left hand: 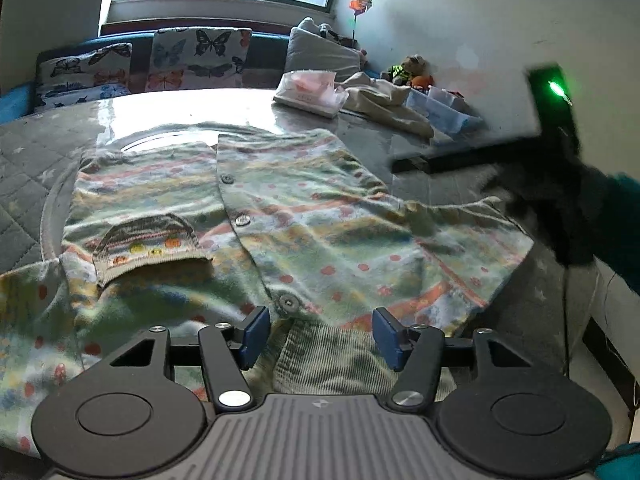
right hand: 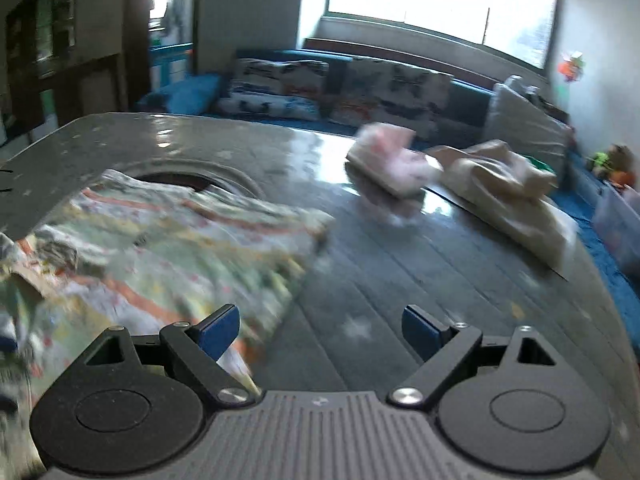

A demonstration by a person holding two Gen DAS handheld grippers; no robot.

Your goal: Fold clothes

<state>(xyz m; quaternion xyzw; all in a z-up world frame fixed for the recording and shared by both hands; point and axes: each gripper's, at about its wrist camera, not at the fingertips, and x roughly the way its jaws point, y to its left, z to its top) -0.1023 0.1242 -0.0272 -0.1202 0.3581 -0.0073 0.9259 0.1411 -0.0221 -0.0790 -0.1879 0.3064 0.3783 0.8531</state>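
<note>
So the patterned cardigan (left hand: 304,220) was laid out flat on the grey quilted tabletop (left hand: 24,160), spread straight ahead of the left gripper (left hand: 320,336). Its fingers (left hand: 256,334) were held wide apart with nothing pinched between them, and the ribbed collar of the cardigan was seen right in the gap between the two blue pads. The button row was lined up just beyond the left-hand finger, and one sleeve cuff (left hand: 152,248) had been folded in across the front, off to the left of the fingers.

The right gripper (right hand: 320,334) was spread wide too, nothing gripped. In its own view, which was pretty blurry, the cardigan's edge (right hand: 168,248) was seen under and beyond the left-hand finger (right hand: 220,330), while only bare tabletop (right hand: 380,272) was seen past the right-hand one. From the left wrist camera that gripper was caught as a dark smear (left hand: 552,152) up off the right side of the cardigan.

Well beyond both sets of fingers, a pink-and-white packet (left hand: 310,90) and a beige bundle of cloth (left hand: 384,100) were left near the far edge of the tabletop.
</note>
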